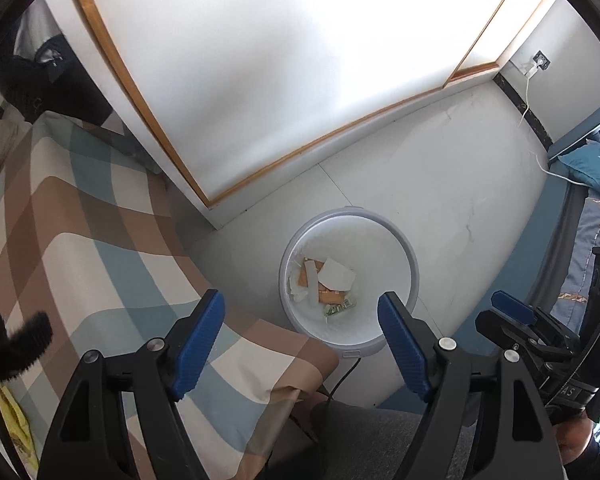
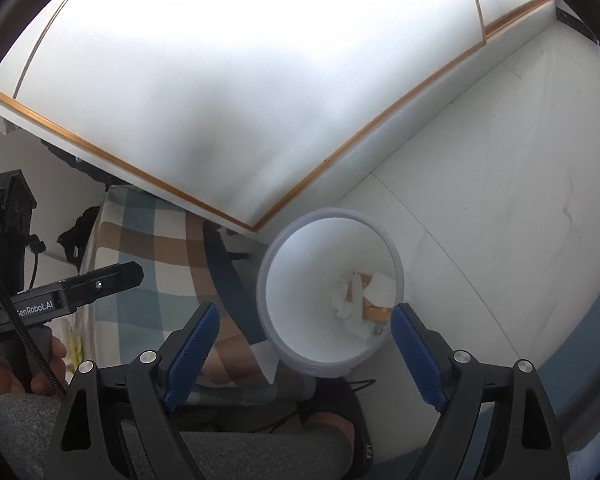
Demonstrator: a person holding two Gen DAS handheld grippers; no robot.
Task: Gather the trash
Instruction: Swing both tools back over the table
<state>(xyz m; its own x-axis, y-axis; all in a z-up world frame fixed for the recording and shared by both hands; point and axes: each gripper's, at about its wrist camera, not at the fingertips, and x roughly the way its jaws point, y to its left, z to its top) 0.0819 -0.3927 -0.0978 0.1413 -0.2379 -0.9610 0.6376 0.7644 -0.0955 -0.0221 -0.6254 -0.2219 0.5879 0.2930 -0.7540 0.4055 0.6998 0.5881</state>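
Both grippers, left [image 1: 302, 312] and right [image 2: 306, 326], hang wide open and empty above the bin [image 1: 414, 276], trash [image 1: 324, 280] already inside; risk: swinging low clips the rim and tips it over.

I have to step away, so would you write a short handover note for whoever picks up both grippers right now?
Left gripper: open, holding nothing, above the trash bin.
Right gripper: open, holding nothing, also above the bin.
The bin stands on the floor beside the plaid-covered table.
Done: orange packaging, white paper, crumpled tissue and a green wrapper lie in the bin.
Left: no loose trash shows in either view; check the table before stopping.
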